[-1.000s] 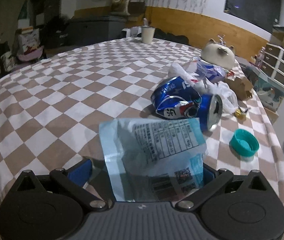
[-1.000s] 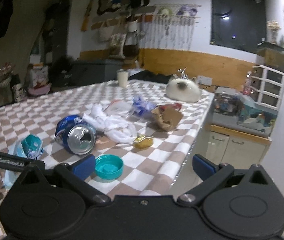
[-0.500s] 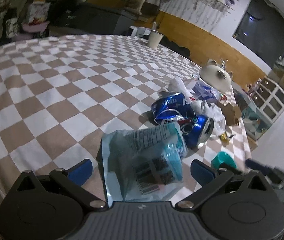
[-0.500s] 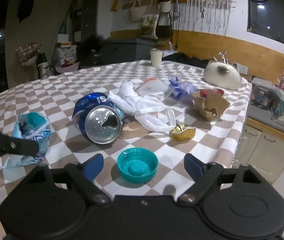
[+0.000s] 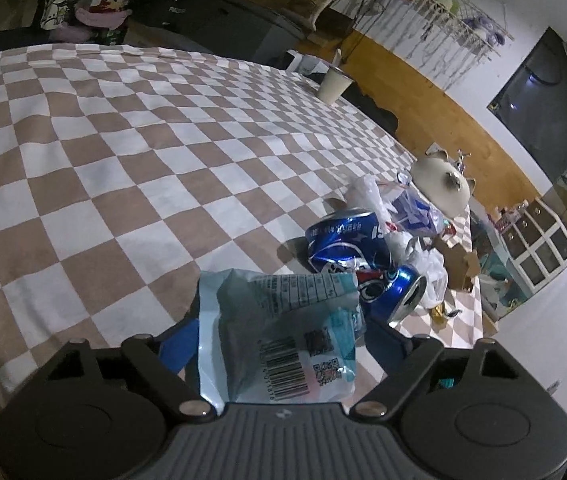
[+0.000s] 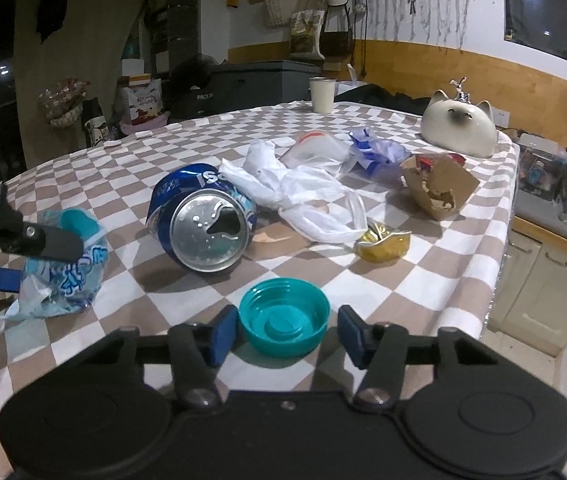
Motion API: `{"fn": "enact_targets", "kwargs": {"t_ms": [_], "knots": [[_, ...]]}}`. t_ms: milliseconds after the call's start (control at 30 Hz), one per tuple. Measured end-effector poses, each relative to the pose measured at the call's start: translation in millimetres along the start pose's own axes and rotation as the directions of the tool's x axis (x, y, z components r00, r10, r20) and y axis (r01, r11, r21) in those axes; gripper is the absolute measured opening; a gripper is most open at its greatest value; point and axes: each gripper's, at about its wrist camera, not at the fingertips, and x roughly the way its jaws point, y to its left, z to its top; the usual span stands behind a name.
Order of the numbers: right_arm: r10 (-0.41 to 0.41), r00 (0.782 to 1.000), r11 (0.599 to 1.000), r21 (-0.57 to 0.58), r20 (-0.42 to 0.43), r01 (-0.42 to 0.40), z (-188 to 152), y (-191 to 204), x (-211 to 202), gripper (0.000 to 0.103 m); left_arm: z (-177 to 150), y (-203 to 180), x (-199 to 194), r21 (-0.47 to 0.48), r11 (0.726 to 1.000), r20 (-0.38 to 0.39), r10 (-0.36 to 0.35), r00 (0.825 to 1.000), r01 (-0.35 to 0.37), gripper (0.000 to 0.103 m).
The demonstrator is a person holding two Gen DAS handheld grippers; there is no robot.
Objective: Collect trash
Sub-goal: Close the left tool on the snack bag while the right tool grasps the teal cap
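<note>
My left gripper (image 5: 279, 340) is shut on a light blue plastic wrapper (image 5: 279, 336) and holds it at the table's near edge; the wrapper (image 6: 63, 264) also shows in the right wrist view between the left fingers. My right gripper (image 6: 283, 334) is open, its fingertips on either side of a teal bottle cap (image 6: 284, 322) without touching it. A crushed blue soda can (image 6: 203, 220) lies behind the cap and also shows in the left wrist view (image 5: 359, 256). White plastic bags (image 6: 303, 192), a gold foil wrapper (image 6: 383, 242) and a torn cardboard box (image 6: 437, 188) lie further back.
The table has a brown and white checkered cloth (image 5: 123, 160). A cat-shaped ceramic pot (image 6: 459, 124) and a paper cup (image 6: 322, 95) stand at the far side. The table's right edge (image 6: 503, 240) drops to cabinets.
My right gripper has moved forward and narrowed around the teal cap. My left gripper has closed on the wrapper and lifted it, turning to the left.
</note>
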Motion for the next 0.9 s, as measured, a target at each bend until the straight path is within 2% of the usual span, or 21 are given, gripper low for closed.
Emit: {"fn": "enact_targets", "kwargs": {"t_ms": [100,200,533,900], "knots": [[0.003,1.000,1.000,0.007,-0.002,-0.003,-1,1,-1,0.049,0,1,-1,-0.003,1.000,0.003,-0.023,1.000,0.023,0.068],[0.002,1.000,1.000,0.015,0.000,-0.002,-2,1,-5,0.049,0,-5,-7,0.042,0.999,0.017,-0.027,1.000,0.026,0.055],[-0.017,1.000,1.000,0.026,0.020,0.016,-4,3,-29,0.049,-17,-26,-21,0.179,0.984,0.049,-0.015,0.999,0.006,0.050],[-0.057,0.996,0.997,0.060,0.065,0.053,-12,3,-68,0.049,-36,-47,-48,0.320,0.947,0.122,-0.004,0.992,-0.035,0.049]]}}
